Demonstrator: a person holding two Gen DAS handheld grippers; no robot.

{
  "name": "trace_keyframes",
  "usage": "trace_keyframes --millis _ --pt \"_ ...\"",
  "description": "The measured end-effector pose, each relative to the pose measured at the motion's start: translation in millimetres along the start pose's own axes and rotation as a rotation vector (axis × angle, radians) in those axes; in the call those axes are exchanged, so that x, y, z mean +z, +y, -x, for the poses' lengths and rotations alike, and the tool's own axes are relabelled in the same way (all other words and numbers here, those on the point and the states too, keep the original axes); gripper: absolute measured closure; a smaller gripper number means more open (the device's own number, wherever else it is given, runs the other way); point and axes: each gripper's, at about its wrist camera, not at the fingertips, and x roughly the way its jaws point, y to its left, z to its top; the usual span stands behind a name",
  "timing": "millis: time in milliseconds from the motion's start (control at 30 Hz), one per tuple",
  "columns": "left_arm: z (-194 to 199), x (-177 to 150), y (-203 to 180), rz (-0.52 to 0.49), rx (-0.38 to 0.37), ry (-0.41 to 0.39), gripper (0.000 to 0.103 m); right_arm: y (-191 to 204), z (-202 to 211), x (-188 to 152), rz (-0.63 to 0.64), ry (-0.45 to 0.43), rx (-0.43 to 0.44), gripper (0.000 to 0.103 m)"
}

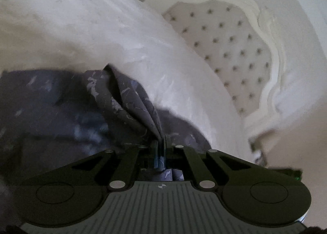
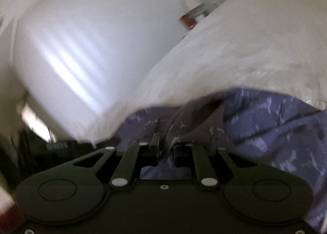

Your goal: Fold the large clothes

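The dark patterned garment (image 1: 61, 107) is spread on the white bed (image 1: 81, 29). A bunched edge is pinched by the left tongs (image 1: 162, 142) and another by the right tongs (image 2: 166, 146), probably so it can be lifted for folding.

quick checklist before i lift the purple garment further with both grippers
1. Left gripper pinching the garment: ok, jaws shut on a fold.
2. Right gripper gripping the garment: ok, cloth bunched between the pads.
3. Which edge or corner each holds: cannot tell.
4. Rest of garment lying on the white bedding: ok.
5. Sharp view: not ok, right wrist view is blurred.
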Motion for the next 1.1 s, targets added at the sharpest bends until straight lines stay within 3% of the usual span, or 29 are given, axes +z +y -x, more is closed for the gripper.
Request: trace_keyframes --millis 67,167,200,267,400,600,767,833,967,1100 --pt "3 -20 12 -0.028 0.036 0.039 0.099 9 -5 -25 0.083 0.084 -0.031 0.081" --pt "-6 -46 40 0.003 0.098 0.079 0.099 3 -16 -60 0.093 0.193 -0.061 0.072" --pt "-10 -51 50 0.022 0.109 0.077 0.098 -2 -20 -69 0.072 0.208 -0.066 0.059" --pt "-16 -55 65 0.065 0.103 0.066 0.097 -12 -24 -76 0.012 0.183 -0.069 0.047" --pt "-19 -47 64 0.099 0.084 0.026 0.096 -32 -19 -62 -0.105 0.075 -0.035 0.034" --pt "-25 -38 48 0.062 0.087 0.008 0.095 -53 -32 -18 -0.228 -0.046 0.013 0.033" --pt "-38 -43 44 0.017 0.109 0.044 0.095 -69 -18 16 -0.276 -0.266 -0.017 0.033" --pt "-37 -48 49 0.012 0.130 0.061 0.095 -76 -18 17 -0.306 -0.251 -0.085 0.033" --pt "-27 -55 60 0.038 0.114 0.056 0.095 -86 -22 5 -0.306 -0.157 -0.118 0.033" --pt "-10 -52 49 -0.039 0.142 0.023 0.094 -91 -20 -1 -0.320 -0.157 -0.157 0.033"
